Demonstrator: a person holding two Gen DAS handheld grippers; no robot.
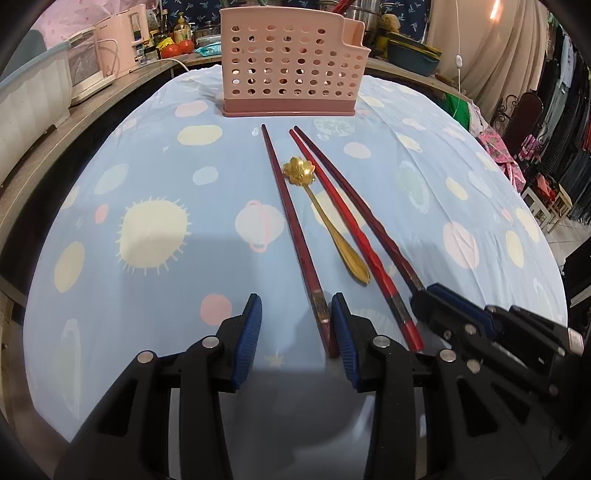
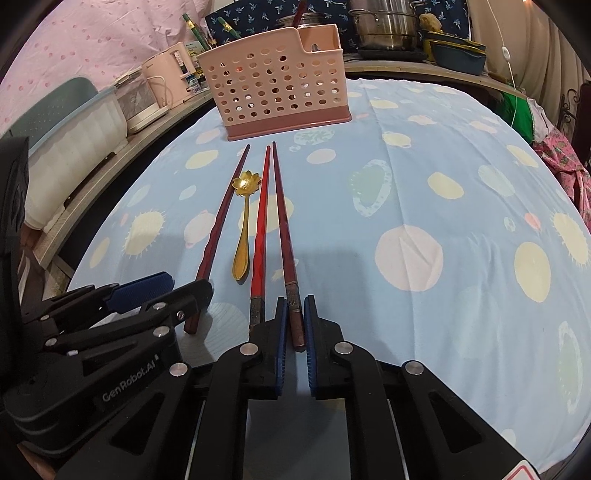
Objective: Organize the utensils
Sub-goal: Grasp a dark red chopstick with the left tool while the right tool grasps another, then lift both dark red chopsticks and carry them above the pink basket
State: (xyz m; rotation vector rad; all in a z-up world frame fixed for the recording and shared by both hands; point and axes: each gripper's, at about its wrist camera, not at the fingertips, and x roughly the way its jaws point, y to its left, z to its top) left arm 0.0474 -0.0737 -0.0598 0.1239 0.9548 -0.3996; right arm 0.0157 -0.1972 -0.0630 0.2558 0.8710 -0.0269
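Note:
Three chopsticks and a gold flower-bowled spoon (image 1: pixel 325 218) lie side by side on the blue cloth, pointing at a pink perforated holder (image 1: pixel 288 62). My left gripper (image 1: pixel 297 310) is open, down around the near end of the left dark red chopstick (image 1: pixel 288 214), which lies close to the right-hand pad. The bright red chopstick (image 1: pixel 347 221) lies free between spoon and right chopstick. My right gripper (image 2: pixel 295 301) is shut on the near end of the right dark red chopstick (image 2: pixel 282 221), still flat on the cloth. The holder (image 2: pixel 277 85) has a red stick in its small compartment.
The round table's blue patterned cloth (image 2: pixel 443 206) stretches wide to the right of the utensils. A shelf on the left carries a pink kettle (image 2: pixel 166 77) and a white bin (image 2: pixel 74 140). Pots (image 2: pixel 384 26) stand behind the holder. Clothes hang at far right.

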